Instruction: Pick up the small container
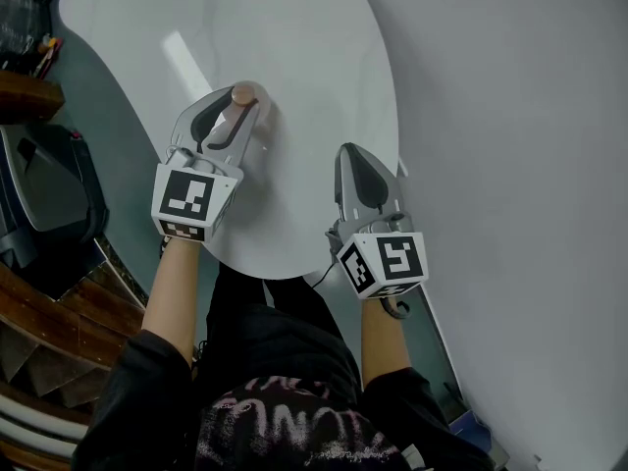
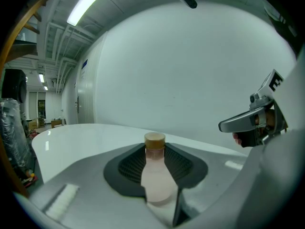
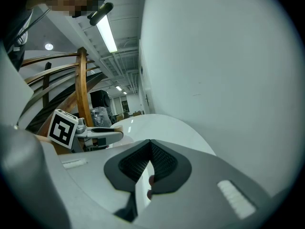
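The small container point(image 2: 155, 175) is a pale pink bottle with a tan cap point(image 1: 242, 94). It stands upright between the dark ribbed pads of my left gripper point(image 1: 235, 112), which is shut on it over the white table point(image 1: 294, 37). The left gripper view shows the bottle's neck and cap rising above the left gripper point(image 2: 155, 151); its base is hidden, so I cannot tell whether it touches the table. My right gripper point(image 1: 351, 155) hovers at the table's near right edge, shut with nothing in it. In its own view the right gripper point(image 3: 150, 149) has its pads pressed together.
The rounded table's near edge point(image 1: 265, 268) lies just before the person's body. A big white panel point(image 1: 510, 116) runs along the right. Dark bags point(image 1: 49, 189) and wooden steps point(image 1: 39, 332) are on the left. Each gripper shows in the other's view: the right gripper point(image 2: 252, 120), the left gripper point(image 3: 95, 133).
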